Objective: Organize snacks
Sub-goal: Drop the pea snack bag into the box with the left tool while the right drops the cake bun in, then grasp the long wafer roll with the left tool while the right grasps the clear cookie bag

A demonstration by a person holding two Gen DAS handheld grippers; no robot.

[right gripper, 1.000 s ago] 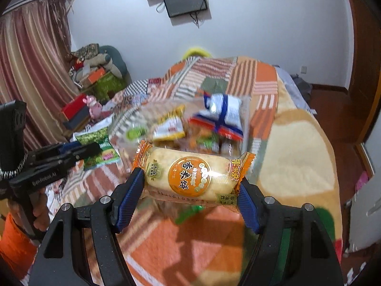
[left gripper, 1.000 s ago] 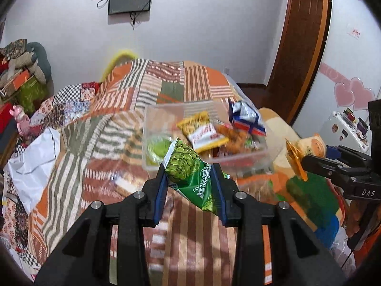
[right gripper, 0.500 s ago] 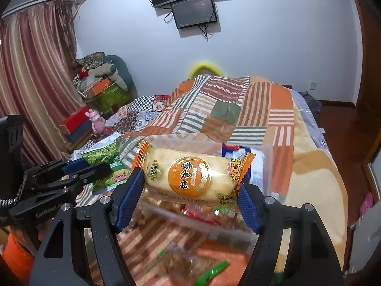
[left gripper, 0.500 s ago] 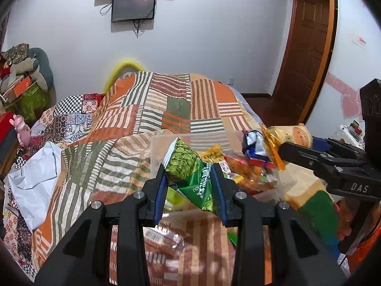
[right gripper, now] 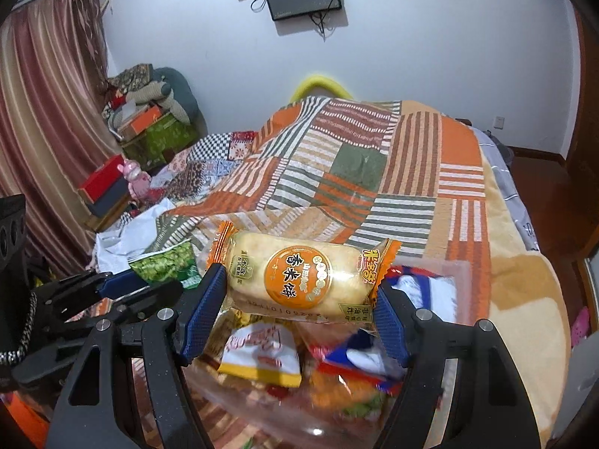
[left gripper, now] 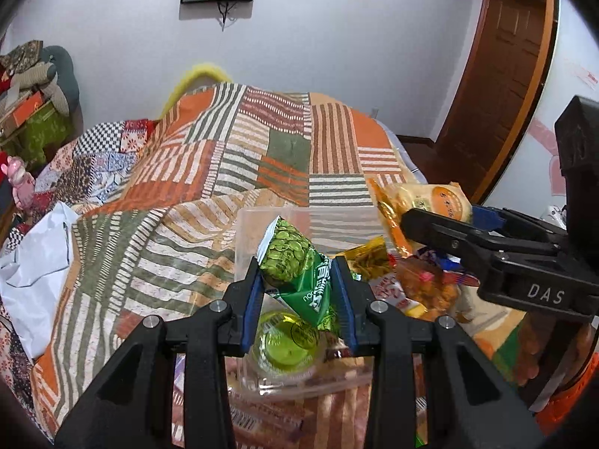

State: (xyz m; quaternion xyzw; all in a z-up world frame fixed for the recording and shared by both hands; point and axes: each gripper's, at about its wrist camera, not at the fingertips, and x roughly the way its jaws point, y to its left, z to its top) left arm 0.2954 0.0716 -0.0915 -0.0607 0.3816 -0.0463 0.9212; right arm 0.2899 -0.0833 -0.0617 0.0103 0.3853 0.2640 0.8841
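**Both Hand-Held Grippers Loaded Above the Snack Container**

Above the patchwork bed (left gripper: 232,172), near its front edge, a clear plastic container (left gripper: 247,232) rests on the blanket. Each hand-held gripper holds one snack over it.

Left hand-held gripper (left gripper: 299,292): the blue pads are closed against the sides of a green pea snack packet (left gripper: 295,269). The packet stands tilted, its white-edged upper seal pointing up and to the left. It hangs over the left part of the container, directly above a green-lidded cup (left gripper: 286,344) that lies inside.

Right hand-held gripper (right gripper: 295,299): the jaws stand wide and clamp an orange-ended rice cracker pack (right gripper: 299,277) by its two crimped ends. The pack lies crosswise, its round orange label facing the camera. It hangs over the right part of the container.

Container contents visible below the cracker pack: a white-and-yellow sachet (right gripper: 262,355), a blue-and-white packet (right gripper: 426,295), and further orange and red wrappers that are blurred.

A white plastic bag (left gripper: 33,262) lies at the left edge of the bed.
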